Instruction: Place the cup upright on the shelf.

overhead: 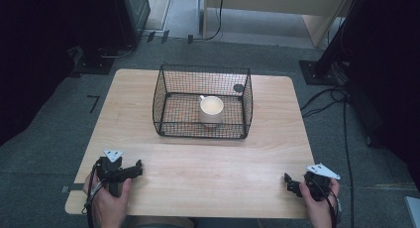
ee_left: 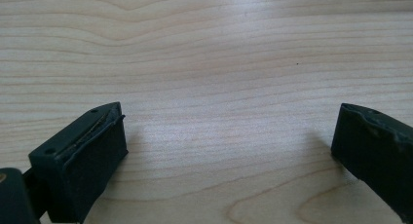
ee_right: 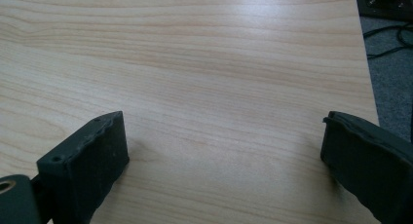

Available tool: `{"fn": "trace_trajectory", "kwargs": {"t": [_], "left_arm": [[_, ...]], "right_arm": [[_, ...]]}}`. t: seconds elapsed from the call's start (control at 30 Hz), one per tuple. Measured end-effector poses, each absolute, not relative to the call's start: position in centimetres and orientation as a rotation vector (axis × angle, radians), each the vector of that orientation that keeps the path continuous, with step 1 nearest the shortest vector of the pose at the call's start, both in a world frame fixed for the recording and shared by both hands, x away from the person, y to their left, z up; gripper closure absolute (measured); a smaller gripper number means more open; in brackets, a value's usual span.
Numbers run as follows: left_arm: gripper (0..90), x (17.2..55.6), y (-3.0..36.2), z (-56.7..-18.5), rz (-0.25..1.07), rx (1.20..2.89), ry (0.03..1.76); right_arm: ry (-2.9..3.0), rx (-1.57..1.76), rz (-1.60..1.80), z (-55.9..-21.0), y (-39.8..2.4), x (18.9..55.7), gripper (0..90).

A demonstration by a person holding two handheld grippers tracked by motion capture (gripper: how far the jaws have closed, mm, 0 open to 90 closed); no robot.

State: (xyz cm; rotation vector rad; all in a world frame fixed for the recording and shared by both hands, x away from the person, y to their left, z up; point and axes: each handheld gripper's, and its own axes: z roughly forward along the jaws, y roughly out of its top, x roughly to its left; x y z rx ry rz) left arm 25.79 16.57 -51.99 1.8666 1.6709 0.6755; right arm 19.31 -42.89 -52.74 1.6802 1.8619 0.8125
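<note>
I hold both grippers, left (overhead: 130,170) and right (overhead: 291,183), wide open and empty at the near edge, judging the cup (overhead: 211,109) in the far basket (overhead: 168,84) is my next reach.

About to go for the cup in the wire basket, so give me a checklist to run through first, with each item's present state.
1. Left gripper open and holding nothing: ok, jaws wide apart over bare wood.
2. Right gripper open and holding nothing: ok, jaws wide apart.
3. Cup upright inside the basket: ok.
4. Basket open on top for reaching in: ok.
5. Table free of obstacles between grippers and basket: ok.
6. Cup's contents: cannot tell; inside looks pale.
</note>
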Motion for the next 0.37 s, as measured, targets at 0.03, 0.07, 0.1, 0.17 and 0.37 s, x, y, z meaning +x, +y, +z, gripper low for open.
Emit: {"fn": "trace_trajectory", "kwargs": {"t": [0.03, 0.07, 0.1, 0.17, 0.37], "left_arm": [[0.0, 25.8, 16.57, -51.99, 0.676, 1.865, 1.671], [0.0, 25.8, 16.57, -51.99, 0.676, 1.865, 1.672], [0.0, 25.8, 16.56, -51.99, 0.676, 1.865, 1.672], [0.0, 25.8, 16.57, -51.99, 0.675, 1.866, 1.672], [0.0, 25.8, 16.57, -51.99, 0.675, 1.866, 1.672]], "right_arm": [[1.862, 1.682, 0.813, -52.74, -42.86, 19.32, 2.6], [1.862, 1.681, 0.813, -52.73, -42.87, 19.33, 2.6], [1.862, 1.682, 0.813, -52.73, -42.86, 19.32, 2.5], [1.861, 1.682, 0.813, -52.74, -42.86, 19.32, 2.6], [1.861, 1.682, 0.813, -52.73, -42.86, 19.32, 2.6]]}}
